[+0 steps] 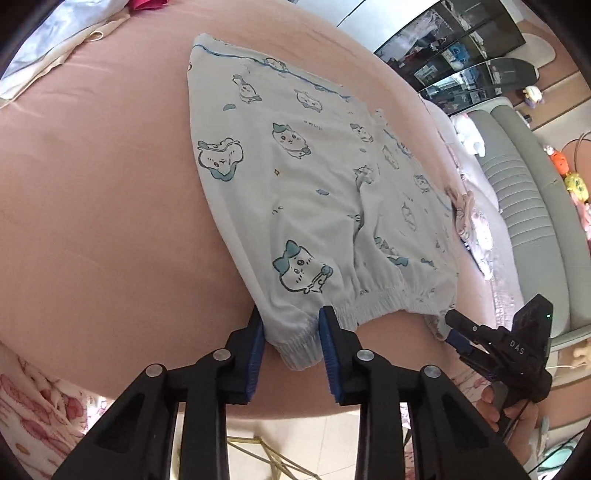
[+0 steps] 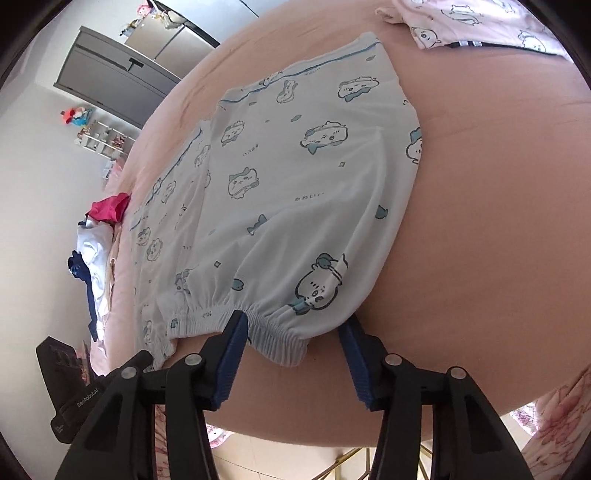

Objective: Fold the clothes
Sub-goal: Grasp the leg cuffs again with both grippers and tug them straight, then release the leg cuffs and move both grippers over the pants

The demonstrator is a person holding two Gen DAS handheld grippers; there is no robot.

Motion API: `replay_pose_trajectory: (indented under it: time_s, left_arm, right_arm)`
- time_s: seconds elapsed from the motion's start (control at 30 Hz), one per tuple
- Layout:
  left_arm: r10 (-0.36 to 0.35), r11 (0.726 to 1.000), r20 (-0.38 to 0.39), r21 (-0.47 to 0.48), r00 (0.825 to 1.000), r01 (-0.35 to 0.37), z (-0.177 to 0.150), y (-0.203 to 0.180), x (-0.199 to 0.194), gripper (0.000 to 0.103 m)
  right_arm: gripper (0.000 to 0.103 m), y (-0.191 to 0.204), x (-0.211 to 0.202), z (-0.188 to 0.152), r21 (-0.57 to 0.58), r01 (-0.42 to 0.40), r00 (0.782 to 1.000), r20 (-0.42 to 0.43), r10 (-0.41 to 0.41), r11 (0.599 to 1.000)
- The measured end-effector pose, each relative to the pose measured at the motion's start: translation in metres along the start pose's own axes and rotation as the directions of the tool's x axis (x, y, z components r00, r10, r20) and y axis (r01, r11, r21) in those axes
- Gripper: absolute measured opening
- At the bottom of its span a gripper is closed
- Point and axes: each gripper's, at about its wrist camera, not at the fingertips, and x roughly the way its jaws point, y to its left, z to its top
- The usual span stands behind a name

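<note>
White pyjama shorts with blue cartoon prints (image 1: pixel 306 173) lie flat on the pink bed sheet (image 1: pixel 92 184), elastic waistband toward me. My left gripper (image 1: pixel 291 325) is open, its blue pads on either side of the waistband's left corner. My right gripper (image 2: pixel 293 325) is open around the waistband's right corner; the shorts also show in the right wrist view (image 2: pixel 280 192). The right gripper also shows in the left wrist view (image 1: pixel 458 328) at the waistband's far end, held by a hand.
A pile of clothes (image 2: pixel 96 236) with a red piece lies at the bed's left edge. A pink printed garment (image 2: pixel 480 26) lies at the far right. A grey headboard (image 1: pixel 524 206) runs along the right. Tiled floor shows below the bed edge.
</note>
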Motion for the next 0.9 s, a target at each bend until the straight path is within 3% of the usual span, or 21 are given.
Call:
replay_pose_trajectory:
  time_s: [0.23,0.27,0.3,0.4,0.63,0.7,0.8,0.9]
  left_arm:
    - [-0.050,0.999,-0.020,-0.006,0.999,0.050,-0.011,0.002,0.010,0.025]
    - [-0.058,0.998,-0.012,-0.006,0.998,0.058,-0.011,0.001,0.009,0.017]
    - [-0.084,0.996,-0.007,-0.036,0.996,0.084,-0.009,0.005,0.008,0.013]
    - [-0.136,0.987,0.036,-0.081,0.990,0.138,-0.002,0.008,-0.002,0.009]
    - [-0.231,0.972,0.136,-0.008,0.963,0.234,0.004,-0.007,-0.050,0.009]
    - [-0.208,0.978,0.117,0.004,0.971,0.209,0.003,-0.009,-0.044,0.009]
    - [-0.116,0.993,0.032,0.001,0.993,0.116,-0.003,-0.006,-0.018,0.009]
    - [-0.087,0.996,-0.017,-0.024,0.996,0.086,-0.013,0.003,0.002,0.009]
  right_arm:
    - [0.051,-0.004,0.006,0.000,-0.015,0.002,0.999,0.041,-0.001,1.000]
    - [0.051,-0.001,0.006,0.000,-0.032,0.002,0.999,0.045,0.000,0.999]
    - [0.047,0.005,0.006,0.000,-0.060,-0.004,0.999,0.039,0.006,0.998]
    - [0.009,0.017,0.011,-0.002,-0.093,-0.050,0.999,0.004,0.051,0.994]
    - [0.008,0.013,-0.035,0.002,-0.079,-0.162,0.982,0.086,0.169,0.984]
    - [0.008,0.010,-0.044,0.002,-0.080,-0.178,0.979,0.083,0.184,0.981]
    - [0.008,0.003,-0.028,-0.005,-0.090,-0.101,0.994,0.021,0.103,0.991]
    - [0.008,-0.009,-0.004,-0.018,-0.052,-0.062,0.997,-0.047,0.060,0.997]
